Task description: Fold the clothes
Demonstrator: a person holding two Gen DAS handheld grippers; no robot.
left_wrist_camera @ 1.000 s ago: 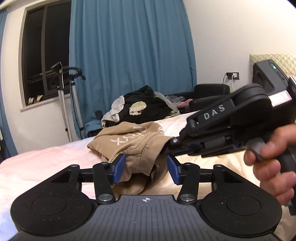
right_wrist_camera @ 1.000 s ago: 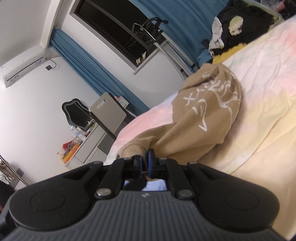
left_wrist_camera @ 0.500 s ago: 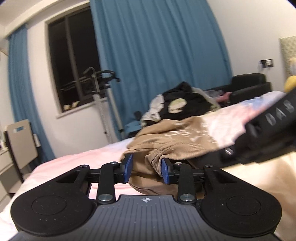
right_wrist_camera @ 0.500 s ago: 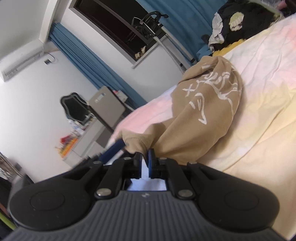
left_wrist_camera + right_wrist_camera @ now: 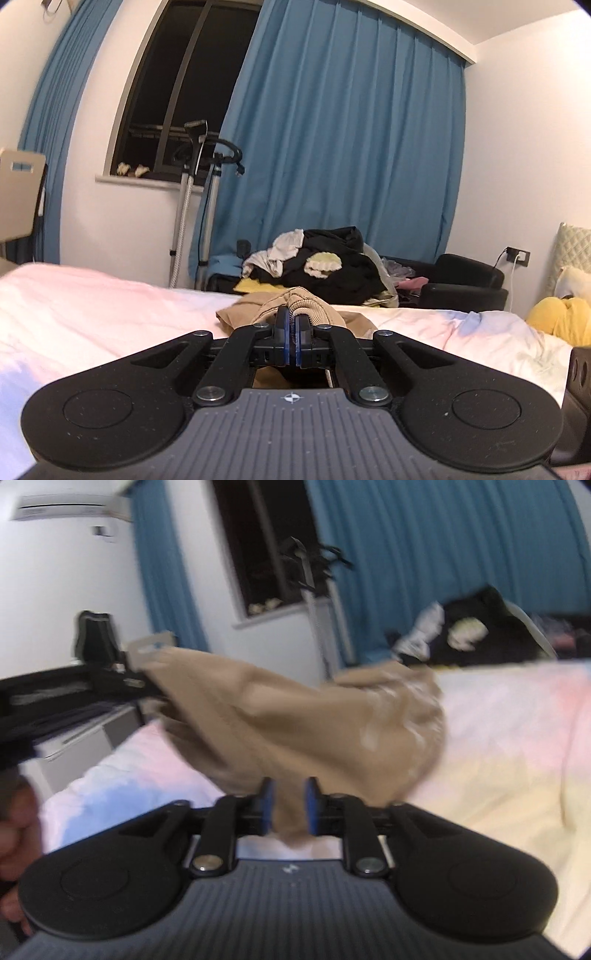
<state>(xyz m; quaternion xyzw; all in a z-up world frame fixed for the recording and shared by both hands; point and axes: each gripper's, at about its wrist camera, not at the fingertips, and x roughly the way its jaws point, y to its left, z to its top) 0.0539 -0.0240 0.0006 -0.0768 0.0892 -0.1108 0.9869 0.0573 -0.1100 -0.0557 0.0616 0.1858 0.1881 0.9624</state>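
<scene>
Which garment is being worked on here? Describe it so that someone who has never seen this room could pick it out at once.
Start at the bed with the pale pink and yellow sheet. On it lies a tan sweatshirt, its ribbed edge pinched in the left claw. It is the only tan piece and has white print, unlike the dark clothes pile behind the bed.

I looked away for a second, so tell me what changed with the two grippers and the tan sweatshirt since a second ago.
The left gripper was open around the tan sweatshirt and has closed on its ribbed edge. The right gripper, pinched shut before, now has its jaws apart with cloth between them, and its view has swung, blurred. The bed and the clothes pile stayed put.
</scene>
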